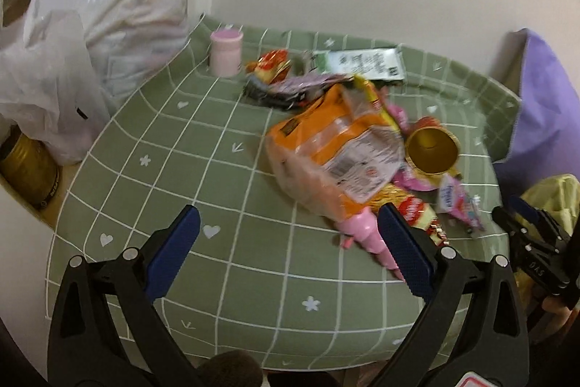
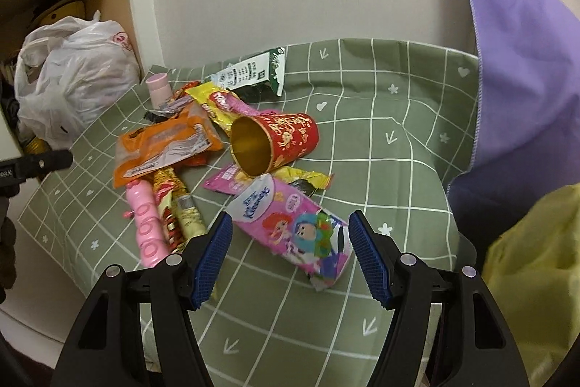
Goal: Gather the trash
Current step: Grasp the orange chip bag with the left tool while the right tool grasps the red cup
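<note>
Two tools were held wide apart over the bench (image 2: pixel 398 147), neither grasping anything: the right tool (image 2: pixel 290 256) and the left tool (image 1: pixel 290 252) both stood released. The trash was heaped in the middle of the green checked cloth. In the right wrist view the pink tissue pack (image 2: pixel 293 227) lay directly ahead of the right tool, between its fingers (image 2: pixel 214 256) in the lower centre of the frame, its long axis running from upper left to lower right, so that the fingers roughly straddled it across its width. The right tool was judged the nearer to this piece, and a short forward descent was judged enough to bring the pads onto it.

Behind it, at frame centre, the red cup (image 2: pixel 275 140) lay tipped on its side, gold mouth toward the camera, with the orange bag (image 2: pixel 163 147) to its left and the pink tube (image 2: pixel 145 223) at lower left.

In the left wrist view the left tool was seen over bare cloth, the pile lying to its upper right; the pink tube (image 1: pixel 366 234) lay just beside its right finger (image 1: pixel 406 249). That view alone showed the white plastic bag (image 1: pixel 94 35) filling the upper left, a likely place for the trash. The purple cloth (image 2: pixel 522 68) was shown more fully at the right of the right wrist view.
</note>
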The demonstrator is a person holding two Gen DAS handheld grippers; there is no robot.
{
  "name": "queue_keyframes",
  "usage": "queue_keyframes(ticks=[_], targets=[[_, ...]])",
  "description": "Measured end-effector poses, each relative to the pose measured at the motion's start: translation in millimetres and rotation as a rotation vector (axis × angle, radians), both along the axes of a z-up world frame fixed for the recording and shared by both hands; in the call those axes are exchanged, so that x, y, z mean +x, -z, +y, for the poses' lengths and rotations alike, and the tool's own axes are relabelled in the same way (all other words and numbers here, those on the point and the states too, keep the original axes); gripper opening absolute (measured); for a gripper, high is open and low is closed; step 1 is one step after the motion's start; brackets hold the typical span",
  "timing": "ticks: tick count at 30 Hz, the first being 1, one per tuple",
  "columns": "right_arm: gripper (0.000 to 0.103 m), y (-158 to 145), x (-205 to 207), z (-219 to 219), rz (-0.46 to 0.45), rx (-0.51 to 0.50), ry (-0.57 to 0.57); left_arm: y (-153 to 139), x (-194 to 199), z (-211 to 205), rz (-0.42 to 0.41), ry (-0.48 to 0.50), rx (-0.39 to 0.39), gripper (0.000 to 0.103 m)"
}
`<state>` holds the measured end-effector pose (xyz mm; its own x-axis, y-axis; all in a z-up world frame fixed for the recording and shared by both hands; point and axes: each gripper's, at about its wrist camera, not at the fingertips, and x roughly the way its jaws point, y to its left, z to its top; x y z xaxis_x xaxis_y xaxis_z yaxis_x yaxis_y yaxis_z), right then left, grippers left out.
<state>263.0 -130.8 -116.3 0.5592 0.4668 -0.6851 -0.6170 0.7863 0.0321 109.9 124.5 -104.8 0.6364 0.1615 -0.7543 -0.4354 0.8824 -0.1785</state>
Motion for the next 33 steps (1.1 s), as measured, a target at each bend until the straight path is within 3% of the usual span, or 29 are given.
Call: queue_keyframes(ticks=[4,9,14,19,22,24,28,29,33], targets=[[0.063,-0.2,0.6,3.5,0.0,0.016,0.044,16.5,26.5,14.8,0.021,0.005,-0.058,0.091],[0.062,-0.1,-3.9,8.9,-0.018,-0.052,0.113,34.5,61.7,30.5,0.037,0.023,-0.14,0.078],[0.061,9.5,5.1,4.0,0.005,-0.106,0.052,40.0,71.8,33.1,0.038,0.056,-0.165,0.078],[0.062,23.6,50.7,-12.8,0.089,-0.017,0.066,40.4,66.8,36.1,0.046,0.061,-0.164,0.078],[0.06,46.7,71.8,-15.9,0.223,0.045,0.1,38.4,64.1,36.3,0.051,0.058,-0.12,0.078],[0.056,56.6,69.4,-15.0,0.28,0.071,0.108,39.3,63.8,38.4,0.059,0.053,-0.125,0.078],[0.055,56.7,40.2,-9.5,0.281,0.076,0.093,43.0,62.7,38.9,0.069,0.056,-0.172,0.078],[0.053,56.9,35.2,-8.5,0.281,0.075,0.092,43.6,62.8,37.3,0.07,0.058,-0.175,0.078],[0.022,57.1,23.8,-2.5,0.25,0.024,0.097,43.0,61.1,31.4,0.064,0.047,-0.186,0.077]])
